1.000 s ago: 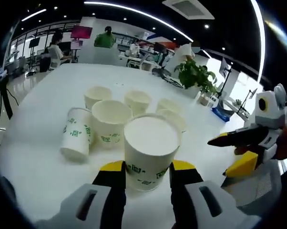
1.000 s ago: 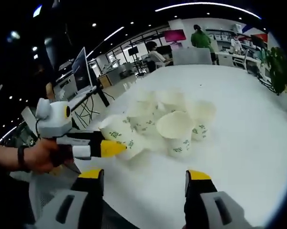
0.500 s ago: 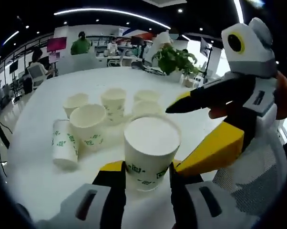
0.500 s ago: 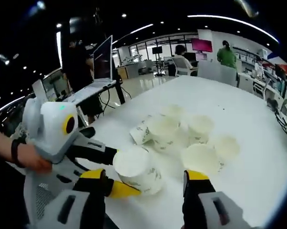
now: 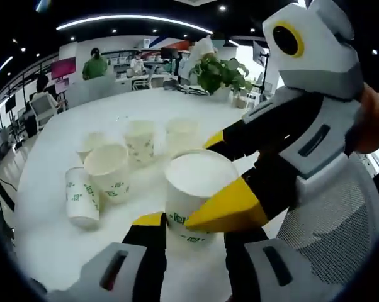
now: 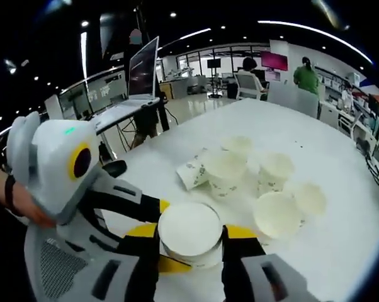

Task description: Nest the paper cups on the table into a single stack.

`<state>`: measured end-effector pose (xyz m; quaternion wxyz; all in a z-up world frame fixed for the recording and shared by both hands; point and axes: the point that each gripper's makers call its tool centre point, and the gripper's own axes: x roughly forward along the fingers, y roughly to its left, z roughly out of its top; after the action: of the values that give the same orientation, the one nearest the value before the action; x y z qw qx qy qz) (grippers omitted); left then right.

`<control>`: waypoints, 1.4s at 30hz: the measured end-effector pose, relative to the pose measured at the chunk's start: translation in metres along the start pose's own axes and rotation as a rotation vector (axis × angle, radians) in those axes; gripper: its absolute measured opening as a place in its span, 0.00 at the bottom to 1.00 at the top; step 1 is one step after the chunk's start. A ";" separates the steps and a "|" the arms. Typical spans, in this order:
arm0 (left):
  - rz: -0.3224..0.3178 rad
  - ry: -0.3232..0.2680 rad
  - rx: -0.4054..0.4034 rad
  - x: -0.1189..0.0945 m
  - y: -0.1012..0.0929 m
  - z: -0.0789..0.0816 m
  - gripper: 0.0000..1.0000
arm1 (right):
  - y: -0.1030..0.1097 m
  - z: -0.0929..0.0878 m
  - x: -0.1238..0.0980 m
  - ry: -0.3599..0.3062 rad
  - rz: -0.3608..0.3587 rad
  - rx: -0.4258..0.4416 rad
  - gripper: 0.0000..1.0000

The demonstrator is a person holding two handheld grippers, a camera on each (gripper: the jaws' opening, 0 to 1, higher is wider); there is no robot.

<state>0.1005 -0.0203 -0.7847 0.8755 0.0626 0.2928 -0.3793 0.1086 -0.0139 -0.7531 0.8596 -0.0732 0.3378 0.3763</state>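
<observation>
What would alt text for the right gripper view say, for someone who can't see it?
A white paper cup sits between the right gripper fingers, with the left gripper reaching in from the left and a hand behind it. Beyond, more paper cups are scattered on a white table, one lying on its side.

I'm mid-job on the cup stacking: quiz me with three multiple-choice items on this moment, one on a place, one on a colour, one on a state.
1. Where is the held paper cup?
A. Between both claws
B. Lying on the table
C. On the laptop

2. What colour are the claw tips?
A. Red
B. Yellow
C. Blue

3. How does the leftmost cup sit in the left gripper view?
A. Mouth up
B. Crushed flat
C. Upside down

Answers:
1 A: the left claw and right claw both flank it.
2 B: the tips are yellow.
3 C: its closed base faces up.
</observation>
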 end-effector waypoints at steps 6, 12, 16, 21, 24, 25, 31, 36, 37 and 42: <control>-0.005 -0.010 -0.004 -0.002 -0.002 0.003 0.36 | -0.003 0.001 -0.005 -0.032 -0.005 0.064 0.36; -0.006 -0.005 -0.019 -0.004 -0.001 0.000 0.39 | -0.009 0.004 -0.008 -0.074 -0.011 0.183 0.35; -0.012 -0.010 -0.086 -0.008 -0.002 -0.007 0.42 | -0.020 0.006 -0.015 -0.095 -0.025 0.237 0.35; -0.022 -0.019 -0.162 -0.015 -0.002 -0.013 0.39 | -0.029 0.011 -0.022 -0.148 -0.025 0.330 0.35; -0.036 -0.031 -0.184 -0.017 -0.004 -0.012 0.36 | -0.031 0.013 -0.024 -0.162 -0.016 0.366 0.35; -0.044 -0.042 -0.198 -0.017 -0.005 -0.009 0.35 | -0.031 0.014 -0.024 -0.165 -0.013 0.375 0.35; -0.082 -0.080 -0.213 -0.016 -0.010 0.000 0.26 | -0.027 0.019 -0.023 -0.201 0.011 0.438 0.35; -0.093 -0.098 -0.217 -0.020 -0.011 0.001 0.20 | -0.029 0.018 -0.029 -0.215 0.020 0.461 0.35; -0.101 -0.110 -0.223 -0.022 -0.012 0.003 0.19 | -0.029 0.018 -0.030 -0.220 0.022 0.469 0.35; -0.119 -0.123 -0.227 -0.022 -0.014 0.004 0.13 | -0.030 0.017 -0.033 -0.248 0.039 0.550 0.35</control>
<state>0.0805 -0.0174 -0.7676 0.8693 -0.0778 0.2829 -0.3979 0.1223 -0.0486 -0.7236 0.8744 0.2155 0.3209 0.2933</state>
